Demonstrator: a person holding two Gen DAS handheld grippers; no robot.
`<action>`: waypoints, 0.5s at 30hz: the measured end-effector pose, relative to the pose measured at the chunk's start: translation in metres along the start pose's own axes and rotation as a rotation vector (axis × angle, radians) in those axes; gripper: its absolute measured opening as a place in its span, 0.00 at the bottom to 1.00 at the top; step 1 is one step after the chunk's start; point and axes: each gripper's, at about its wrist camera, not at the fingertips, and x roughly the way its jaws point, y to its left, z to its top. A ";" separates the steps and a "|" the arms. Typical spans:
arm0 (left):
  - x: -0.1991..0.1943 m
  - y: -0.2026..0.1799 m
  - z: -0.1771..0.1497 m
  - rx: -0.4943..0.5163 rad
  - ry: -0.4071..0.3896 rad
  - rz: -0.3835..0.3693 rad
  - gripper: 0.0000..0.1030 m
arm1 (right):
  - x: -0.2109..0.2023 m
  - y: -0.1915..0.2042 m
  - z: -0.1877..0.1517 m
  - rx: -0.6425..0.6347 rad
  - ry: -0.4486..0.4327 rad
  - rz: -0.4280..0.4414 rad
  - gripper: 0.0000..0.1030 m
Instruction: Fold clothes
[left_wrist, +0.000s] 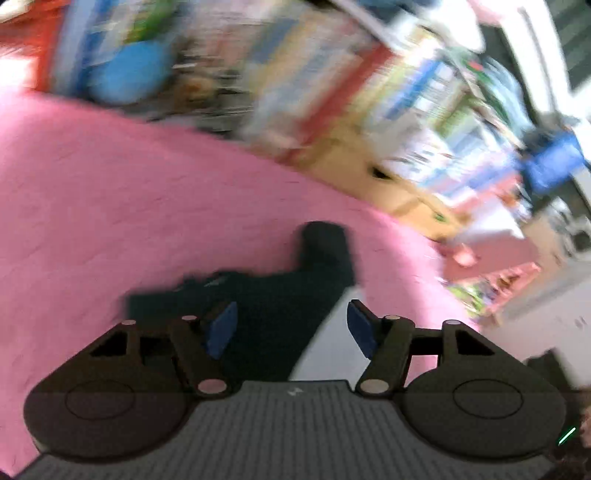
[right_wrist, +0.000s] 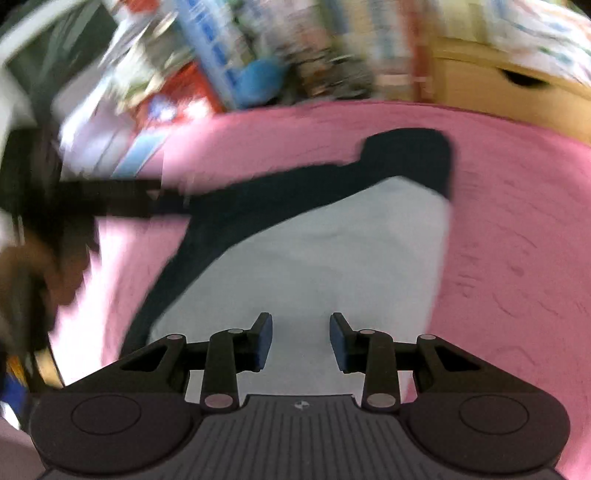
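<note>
Although both views are smeared by motion, a garment (right_wrist: 314, 258) in two colours can be made out: a pale grey-white body edged by a dark, near-black band that ends in a dark sleeve (right_wrist: 410, 155) at the far end. It is seen spread flat, with few creases visible. In the left wrist view the same garment (left_wrist: 280, 317) appears mostly as dark cloth, with a strip of the pale part just right of it.

A pink, softly textured cover (right_wrist: 517, 240) is laid under the garment and fills most of both views. Beyond its far edge a blurred clutter of coloured boxes and packages (left_wrist: 332, 85) is seen, with a cardboard box (right_wrist: 498, 96) at the far right; finer detail cannot be told.

The right gripper (right_wrist: 301, 341) is held with its blue-padded fingers parted by a moderate gap, nothing between them, above the near part of the pale cloth; contact cannot be told. The left gripper (left_wrist: 291, 328) is spread wider, also with nothing clasped, with the dark cloth seen between and beyond its fingers. At the left of the right wrist view a dark blurred shape is seen over the garment's left edge.
</note>
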 end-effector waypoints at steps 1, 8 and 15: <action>0.012 -0.003 0.006 0.028 0.018 -0.012 0.75 | 0.004 0.004 -0.001 -0.031 -0.006 -0.017 0.39; 0.108 -0.002 0.035 -0.011 0.136 -0.006 0.96 | 0.021 0.025 -0.022 -0.203 -0.079 -0.115 0.40; 0.134 0.007 0.038 -0.125 0.214 -0.152 0.32 | 0.025 0.026 -0.036 -0.177 -0.160 -0.128 0.40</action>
